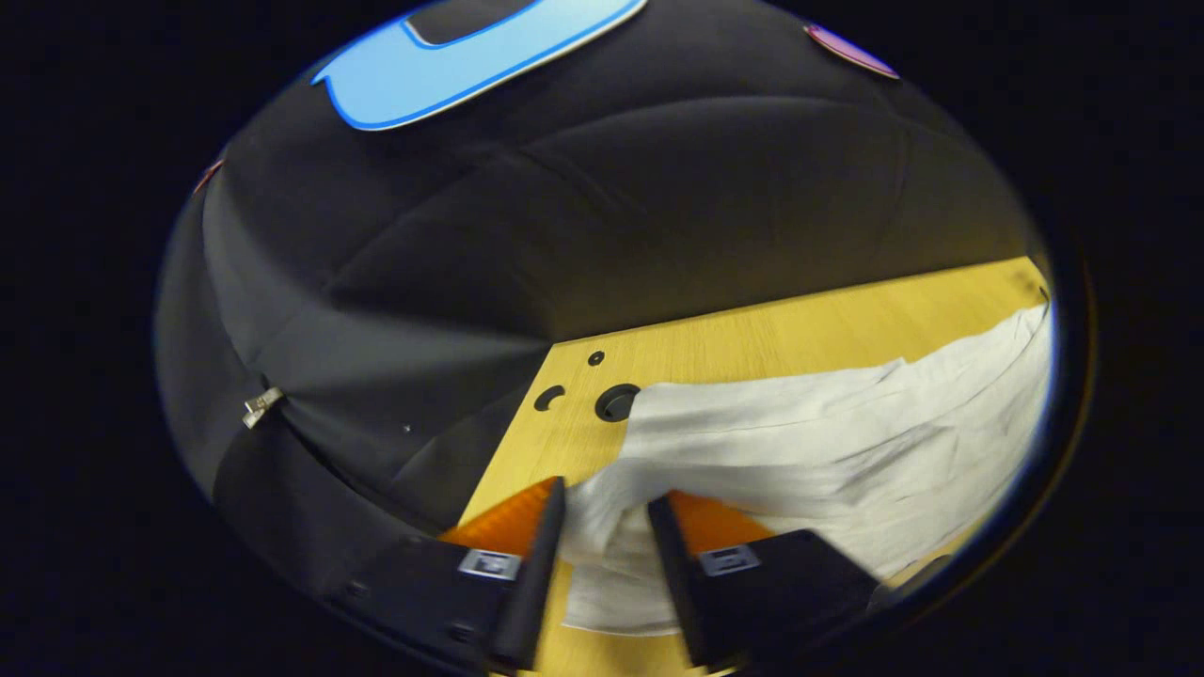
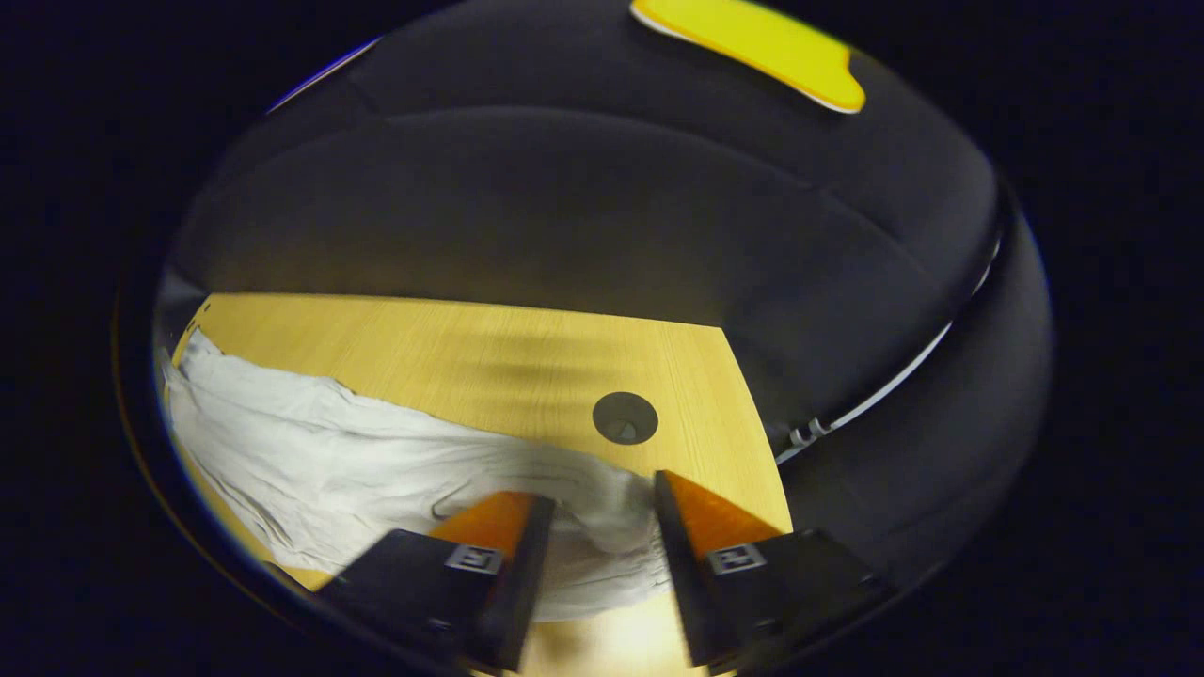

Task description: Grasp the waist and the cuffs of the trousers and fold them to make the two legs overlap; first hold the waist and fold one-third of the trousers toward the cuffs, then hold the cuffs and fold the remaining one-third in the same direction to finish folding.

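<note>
Left gripper (image 1: 607, 508) spread wide around one bunched end of the trousers (image 1: 828, 442), not yet pinching. Right gripper (image 2: 597, 508) likewise agape at the other end. White cloth lying lengthwise across the counter (image 2: 470, 348), likely staged for a two-ended lift.

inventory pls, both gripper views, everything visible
trousers: 1, white, wrinkled, lying across the table; cloth bunched between the fingers of both grippers
table: 1, light wood, under the trousers
table holes: 3 dark round ones by the trousers' end in the left gripper view; 1 in the right gripper view
booth wall: black cloth, behind the table
left gripper: fingers apart, cloth in the gap
right gripper: fingers apart, cloth in the gap
</note>
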`<state>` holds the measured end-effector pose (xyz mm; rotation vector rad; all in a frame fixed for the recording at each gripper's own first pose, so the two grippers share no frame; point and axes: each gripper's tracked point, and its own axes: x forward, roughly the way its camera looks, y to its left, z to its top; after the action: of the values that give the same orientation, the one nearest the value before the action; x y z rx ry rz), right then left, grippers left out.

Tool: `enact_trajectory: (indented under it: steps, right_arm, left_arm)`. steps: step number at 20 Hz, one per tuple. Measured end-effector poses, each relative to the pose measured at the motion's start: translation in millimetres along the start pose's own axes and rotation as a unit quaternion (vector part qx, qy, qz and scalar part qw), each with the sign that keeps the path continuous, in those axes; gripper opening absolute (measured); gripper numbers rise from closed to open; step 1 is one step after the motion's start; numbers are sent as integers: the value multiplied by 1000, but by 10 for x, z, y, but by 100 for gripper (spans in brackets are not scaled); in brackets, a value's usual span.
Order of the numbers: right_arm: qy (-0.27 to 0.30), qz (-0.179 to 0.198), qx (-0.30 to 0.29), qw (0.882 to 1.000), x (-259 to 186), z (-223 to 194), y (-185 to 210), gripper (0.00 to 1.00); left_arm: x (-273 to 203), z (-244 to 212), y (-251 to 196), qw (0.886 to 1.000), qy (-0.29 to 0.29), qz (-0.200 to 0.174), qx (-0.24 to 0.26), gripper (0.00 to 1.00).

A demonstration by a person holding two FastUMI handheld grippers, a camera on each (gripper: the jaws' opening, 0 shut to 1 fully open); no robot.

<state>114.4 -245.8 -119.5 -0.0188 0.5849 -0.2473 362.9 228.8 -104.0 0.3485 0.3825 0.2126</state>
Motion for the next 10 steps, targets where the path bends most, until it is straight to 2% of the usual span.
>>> enact_trajectory:
  steps: [1,2,3,6,10]
  right_arm:
    - [-6,0,21,1000,-73,29,-110,97]
    - [-14,-1,38,999,-130,70,-169,100]
    - [-22,-6,52,998,-189,91,-240,98]
    - [-43,-29,87,995,-370,119,-528,98]
    - [-36,-48,121,991,-310,-121,-688,98]
  left_arm:
    - [-61,17,12,1000,-3,-3,-8,82]
    - [-108,57,6,1000,-8,-8,-15,87]
    - [-179,97,-12,1000,-12,-13,-23,96]
    - [-377,213,-15,998,-31,-23,-39,97]
    - [-683,314,-21,996,-51,-27,-65,96]
